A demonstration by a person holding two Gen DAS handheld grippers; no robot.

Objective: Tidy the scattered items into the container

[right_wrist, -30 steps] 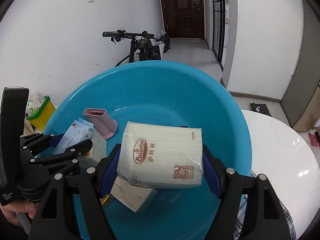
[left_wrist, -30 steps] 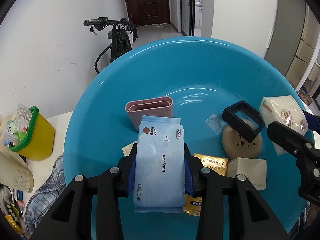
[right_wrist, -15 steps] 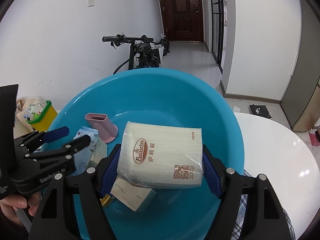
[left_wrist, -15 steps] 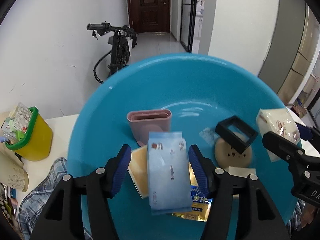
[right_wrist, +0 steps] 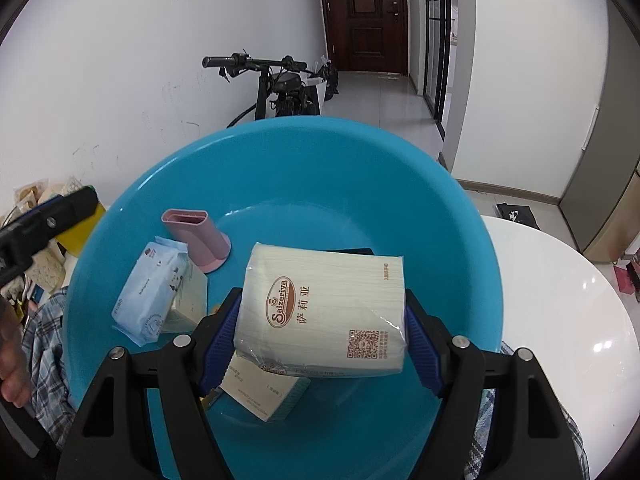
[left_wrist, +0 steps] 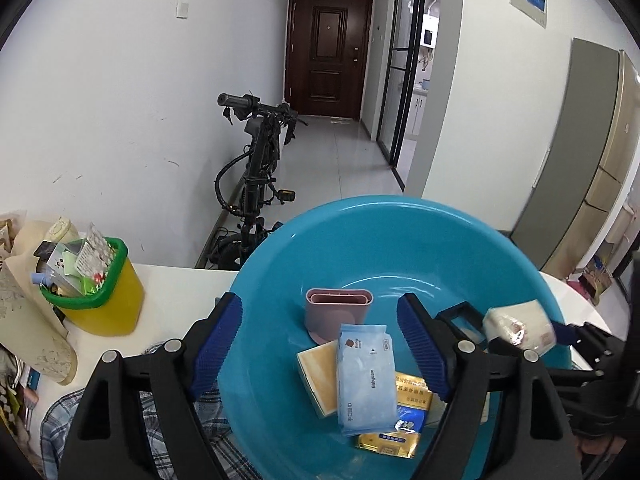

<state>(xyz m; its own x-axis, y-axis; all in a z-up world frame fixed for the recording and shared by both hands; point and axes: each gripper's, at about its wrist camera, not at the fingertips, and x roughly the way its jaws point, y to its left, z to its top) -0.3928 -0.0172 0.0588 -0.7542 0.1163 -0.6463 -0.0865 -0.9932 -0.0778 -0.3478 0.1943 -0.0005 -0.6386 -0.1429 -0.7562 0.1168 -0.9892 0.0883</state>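
Left wrist view. Your left gripper (left_wrist: 320,344) stood with jaws spread wide, having just been opening; nothing sat between the pads. The blue wipes pack (left_wrist: 366,378) lay free in the teal basin (left_wrist: 400,240), resting across a yellow box (left_wrist: 318,372) and a gold sachet (left_wrist: 400,412), just in front of the upright pink holder (left_wrist: 339,312). A black frame (left_wrist: 460,316) was partly hidden behind your right-hand finger. At the right edge the tissue pack (left_wrist: 518,330) showed, blurred. A yellow-green bin (left_wrist: 100,292) stood apart on the table.

Right wrist view. Your right gripper (right_wrist: 320,340) pinched the tissue pack (right_wrist: 324,312) across its short ends, held above the basin (right_wrist: 360,168) interior. You could judge it light and soft: the wrap looked slick and the paper block would give under pressure. The end-on hold seemed sound; a hold on the wrap's loose film would likely slip. Below lay a cream box (right_wrist: 260,392). The wipes pack (right_wrist: 150,290) lay at left, limp and pliable, best taken across its width. It looked ready to be let go.
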